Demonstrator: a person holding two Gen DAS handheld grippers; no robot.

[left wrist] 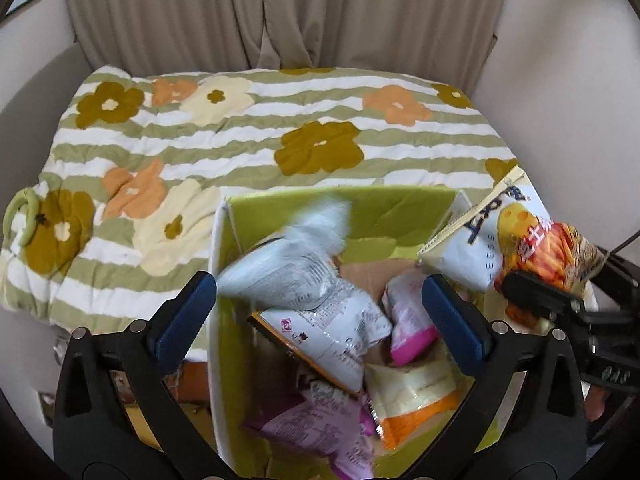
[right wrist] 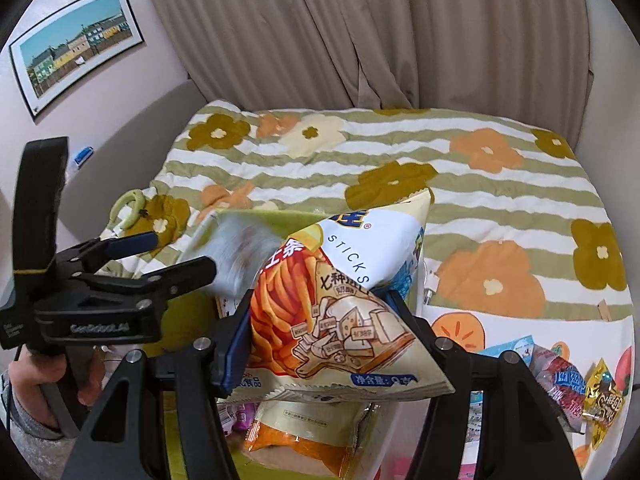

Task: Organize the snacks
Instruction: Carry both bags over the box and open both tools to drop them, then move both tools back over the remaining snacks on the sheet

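A green-lined cardboard box (left wrist: 400,204) sits on the floral blanket and holds several snack packets. My left gripper (left wrist: 320,308) is open above the box; a pale blue-white packet (left wrist: 296,256) is blurred in the air just below its jaws, over the other packets. My right gripper (right wrist: 320,320) is shut on a white-and-orange cheese sticks bag (right wrist: 340,300) and holds it over the box's right side; the bag also shows in the left wrist view (left wrist: 516,244). The left gripper shows in the right wrist view (right wrist: 168,256) at the left, open.
A green-and-white striped floral blanket (left wrist: 240,132) covers the surface. Loose snack packets (right wrist: 568,384) lie to the right of the box. A pale green ring (left wrist: 20,212) lies at the blanket's left edge. Beige curtains hang behind.
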